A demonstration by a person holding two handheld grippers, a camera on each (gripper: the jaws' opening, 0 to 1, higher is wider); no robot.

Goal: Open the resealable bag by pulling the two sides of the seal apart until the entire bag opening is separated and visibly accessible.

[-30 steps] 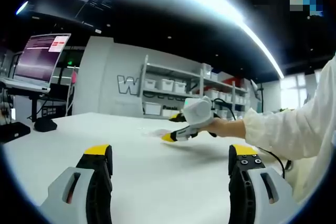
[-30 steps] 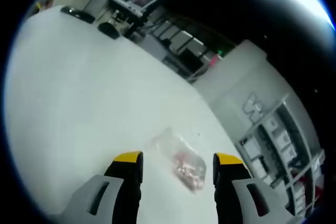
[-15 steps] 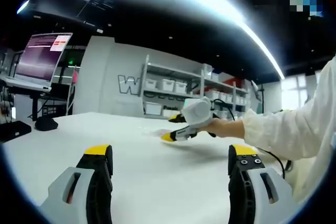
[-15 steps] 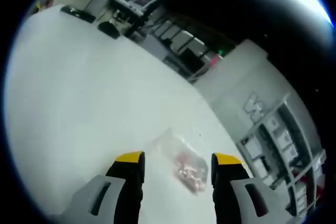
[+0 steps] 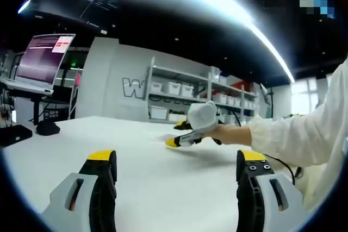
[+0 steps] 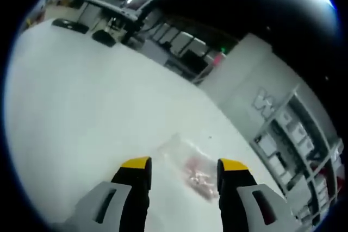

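— Where is the clear resealable plastic bag (image 6: pixel 187 167) with pinkish contents?
— Flat on the white table (image 6: pixel 81 107), just beyond the right gripper (image 6: pixel 182 168), between its spread jaws.
— And the left gripper (image 5: pixel 176 161)?
— Also spread, holding nothing, well apart from the bag.

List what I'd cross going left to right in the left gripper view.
Laptop with lit screen → grey wall shelving holding white bins → right gripper in a hand → white sleeve.
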